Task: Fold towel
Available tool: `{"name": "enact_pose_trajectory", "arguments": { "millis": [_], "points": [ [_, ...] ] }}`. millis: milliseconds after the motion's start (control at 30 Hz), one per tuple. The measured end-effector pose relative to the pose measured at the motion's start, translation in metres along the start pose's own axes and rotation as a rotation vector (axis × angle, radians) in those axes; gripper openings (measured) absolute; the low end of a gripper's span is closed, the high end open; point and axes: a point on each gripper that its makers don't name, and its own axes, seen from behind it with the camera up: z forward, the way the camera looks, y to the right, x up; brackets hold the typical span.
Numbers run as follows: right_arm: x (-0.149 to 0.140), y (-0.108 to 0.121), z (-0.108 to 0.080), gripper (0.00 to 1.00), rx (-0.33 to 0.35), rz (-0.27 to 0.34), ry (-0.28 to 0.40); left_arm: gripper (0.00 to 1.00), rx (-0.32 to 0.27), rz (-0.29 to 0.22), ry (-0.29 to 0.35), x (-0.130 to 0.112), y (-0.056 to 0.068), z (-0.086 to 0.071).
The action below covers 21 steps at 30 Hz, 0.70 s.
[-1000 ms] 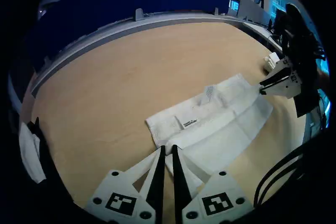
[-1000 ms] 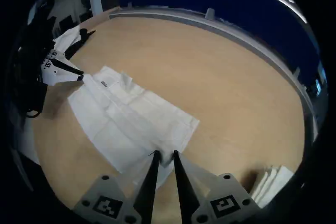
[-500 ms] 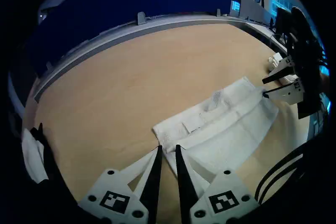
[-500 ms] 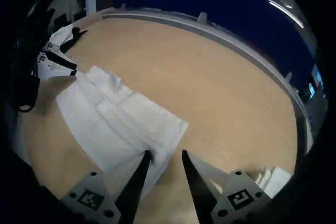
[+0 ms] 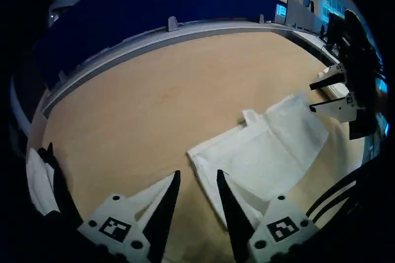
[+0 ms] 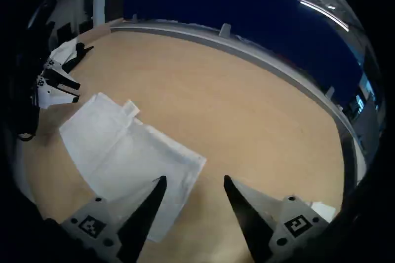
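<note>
A white towel (image 5: 261, 149) lies folded flat on the light wooden table (image 5: 148, 100), with a small tab (image 5: 249, 115) sticking out at its far edge. My left gripper (image 5: 197, 174) is open at the towel's near corner, its right finger over the cloth edge and nothing between the fingers. At the towel's other end, my right gripper (image 5: 318, 95) is open too. In the right gripper view the towel (image 6: 123, 154) lies ahead to the left of my open right gripper (image 6: 194, 179). The left gripper (image 6: 69, 85) hovers open past its far end.
A grey rail (image 5: 148, 41) and a blue partition (image 5: 158, 1) line the table's far edge. White cloths with a black object (image 5: 39, 189) lie at the left in the left gripper view. More folded white cloth (image 6: 323, 208) sits at the right gripper's lower right.
Both grippers have opened, released the towel and drawn back a little. The towel's top layer has dropped flat, covering the labels seen earlier.
</note>
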Motion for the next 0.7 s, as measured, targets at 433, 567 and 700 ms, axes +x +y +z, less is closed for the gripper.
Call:
{"name": "enact_pose_trajectory", "arguments": {
  "millis": [433, 567, 700],
  "points": [
    [0.002, -0.003, -0.005, 1.0, 0.014, 0.01, 0.013, 0.92, -0.001, 0.001, 0.005, 0.003, 0.0, -0.003],
    [0.002, -0.004, -0.007, 1.0, 0.016, 0.008, 0.015, 0.92, -0.001, -0.006, 0.007, 0.003, 0.0, -0.006],
    [0.001, -0.006, -0.011, 1.0, 0.021, 0.008, 0.014, 0.92, 0.004, -0.012, 0.005, -0.001, 0.001, -0.012]
  ]
}}
